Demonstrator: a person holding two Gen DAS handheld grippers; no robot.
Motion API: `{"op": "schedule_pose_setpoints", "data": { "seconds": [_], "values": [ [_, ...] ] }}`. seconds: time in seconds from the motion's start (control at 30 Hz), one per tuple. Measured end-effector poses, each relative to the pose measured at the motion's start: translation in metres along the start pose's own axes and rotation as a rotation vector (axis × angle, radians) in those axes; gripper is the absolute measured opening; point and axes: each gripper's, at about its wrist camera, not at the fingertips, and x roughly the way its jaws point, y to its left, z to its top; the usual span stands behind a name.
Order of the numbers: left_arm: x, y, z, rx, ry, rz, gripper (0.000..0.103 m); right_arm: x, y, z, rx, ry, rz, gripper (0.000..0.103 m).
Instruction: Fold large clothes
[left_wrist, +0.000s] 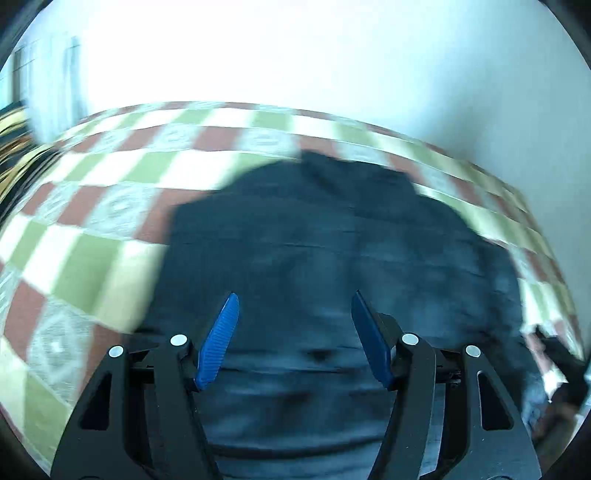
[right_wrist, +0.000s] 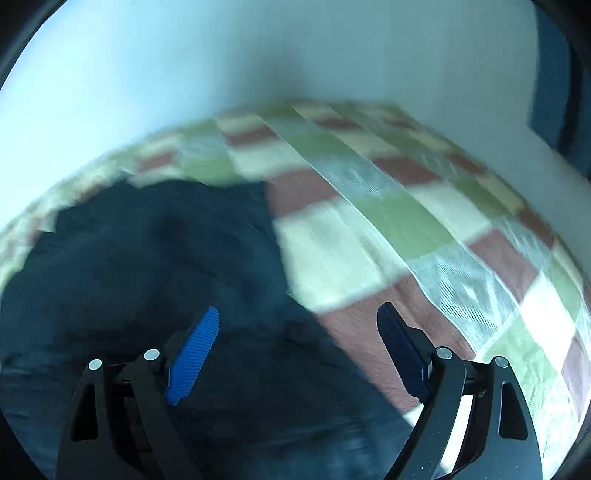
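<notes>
On the checked bedspread (left_wrist: 92, 206), dark garment (left_wrist: 332, 240) below both grippers, left gripper (left_wrist: 293, 299) wide, right gripper (right_wrist: 299, 314) wide, both empty.

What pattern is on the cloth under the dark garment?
The bedspread is checked in green, white and reddish-brown squares, some with pale woven motifs. It shows best in the left wrist view.

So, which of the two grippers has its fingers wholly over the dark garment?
The left gripper: only the dark garment shows between its fingers. The right gripper straddles the garment's edge, one finger over the checked cover.
</notes>
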Motion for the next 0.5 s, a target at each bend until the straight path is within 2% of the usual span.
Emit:
{"op": "schedule_pose_setpoints", "data": {
  "seconds": [0.07, 0.13, 0.17, 0.27, 0.37, 0.4, 0.43, 0.5],
  "values": [
    [0.007, 0.025, 0.004, -0.03, -0.001, 0.036, 0.063, -0.01, 0.033, 0.011, -0.06, -0.011, 0.091, 0.081],
    [0.015, 0.035, 0.007, -0.034, 0.003, 0.055, 0.063, -0.006, 0.063, 0.017, -0.113, 0.009, 0.151, 0.059],
    [0.022, 0.037, 0.009, -0.032, 0.005, 0.059, 0.063, 0.002, 0.083, 0.021, -0.139, 0.028, 0.188, 0.055],
    [0.04, 0.036, 0.01, -0.008, 0.015, 0.076, 0.063, 0.031, 0.116, 0.023, -0.161, 0.084, 0.235, 0.053],
    [0.064, 0.034, 0.004, 0.016, 0.061, 0.106, 0.058, 0.067, 0.134, 0.012, -0.2, 0.147, 0.193, 0.052],
    [0.074, 0.036, 0.001, 0.024, 0.093, 0.117, 0.052, 0.083, 0.137, 0.004, -0.211, 0.188, 0.189, 0.052],
    [0.085, 0.037, -0.003, 0.035, 0.126, 0.126, 0.051, 0.088, 0.139, 0.002, -0.211, 0.195, 0.192, 0.052],
    [0.093, 0.036, -0.008, 0.057, 0.13, 0.14, 0.051, 0.093, 0.139, -0.002, -0.206, 0.179, 0.202, 0.052]
  ]
}}
